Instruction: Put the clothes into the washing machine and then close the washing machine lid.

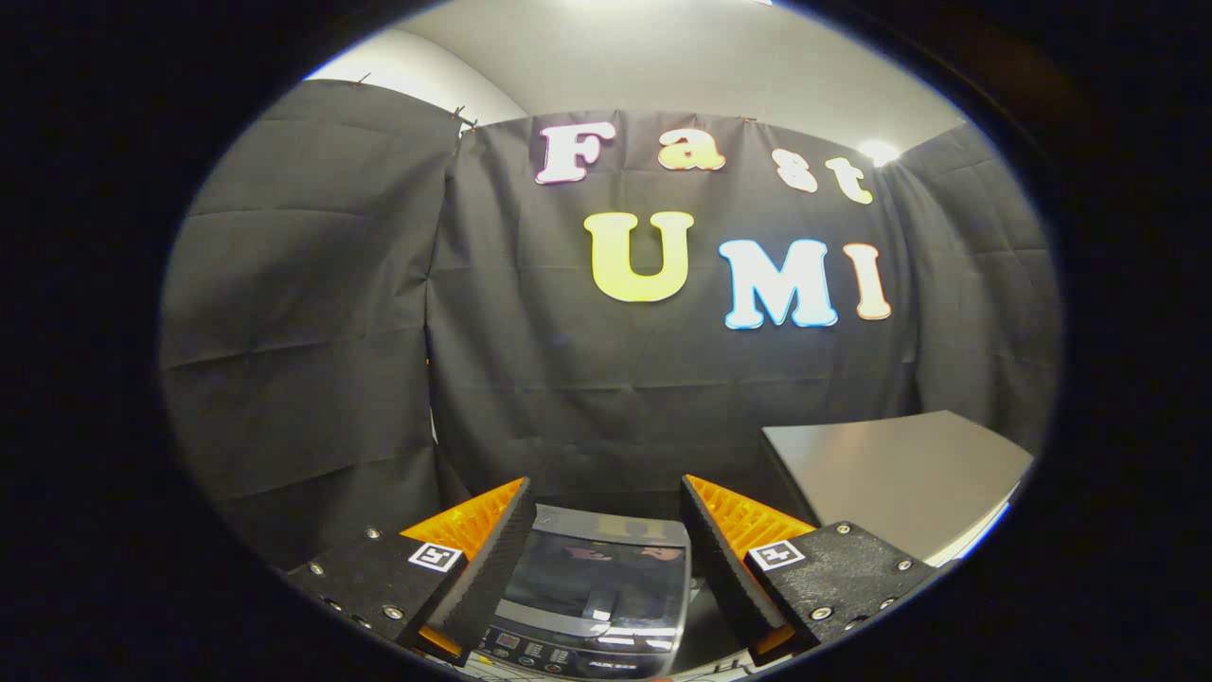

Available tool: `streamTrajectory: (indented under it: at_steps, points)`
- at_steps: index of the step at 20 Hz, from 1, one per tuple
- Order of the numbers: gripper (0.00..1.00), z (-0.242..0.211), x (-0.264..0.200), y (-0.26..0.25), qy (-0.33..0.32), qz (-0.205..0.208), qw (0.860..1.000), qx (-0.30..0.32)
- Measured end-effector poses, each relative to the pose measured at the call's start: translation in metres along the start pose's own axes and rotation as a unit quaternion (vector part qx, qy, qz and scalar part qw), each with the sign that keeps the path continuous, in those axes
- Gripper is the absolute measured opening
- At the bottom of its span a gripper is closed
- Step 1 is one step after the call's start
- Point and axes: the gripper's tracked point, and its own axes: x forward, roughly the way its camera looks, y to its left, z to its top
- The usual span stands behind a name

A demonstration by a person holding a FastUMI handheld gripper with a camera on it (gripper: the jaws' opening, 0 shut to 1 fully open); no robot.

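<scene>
A small top-loading washing machine [595, 592] sits low between and beyond my fingers, its dark glossy lid lying flat and shut, with a control panel [568, 652] along its near edge. My gripper [606, 526] is open above it, fingers spread wide, nothing between them. No clothes lie where I look.
A grey table top [900, 478] stands to the right of the machine, beyond my right finger. Black cloth walls close the booth behind and to the left of the washing machine.
</scene>
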Motion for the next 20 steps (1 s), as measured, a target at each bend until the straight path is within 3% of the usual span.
streamTrajectory:
  at_steps: [8,20]
  points:
    - [0.94,0.015,-0.088,-0.080,-0.006,-0.017,1.000,0.004]
    - [0.94,0.025,-0.200,-0.191,-0.017,-0.079,0.997,0.006]
